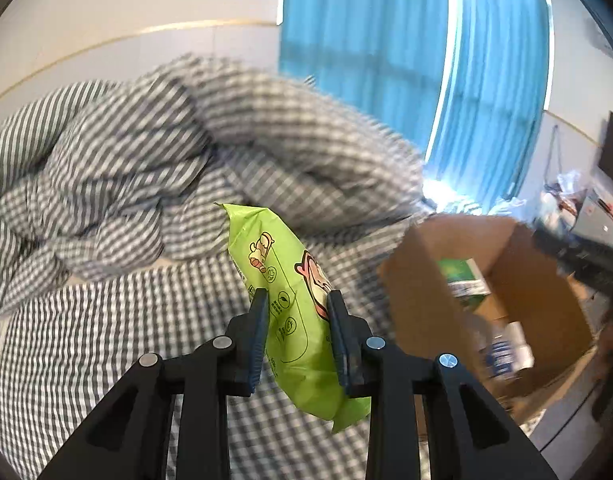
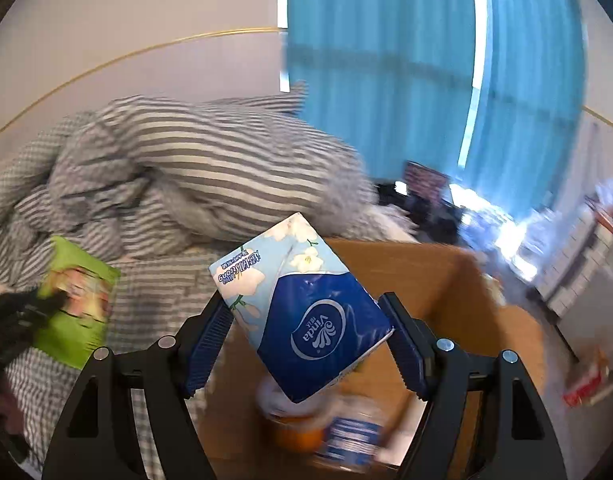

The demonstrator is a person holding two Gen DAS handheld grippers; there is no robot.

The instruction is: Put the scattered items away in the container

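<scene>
Both grippers carry items toward the cardboard box [image 2: 446, 280].
The right gripper [image 2: 306, 320], clamped on the tissue pack [image 2: 306, 320], hangs over the box and likely needs only to release; the left gripper [image 1: 296, 304] grips the green wipes pack [image 1: 290, 304], with the box off to its right.

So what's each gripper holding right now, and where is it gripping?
Left gripper pinches the green wet-wipes pack across its middle. Right gripper's jaws flank the Vinda tissue pack; contact unclear.
</scene>
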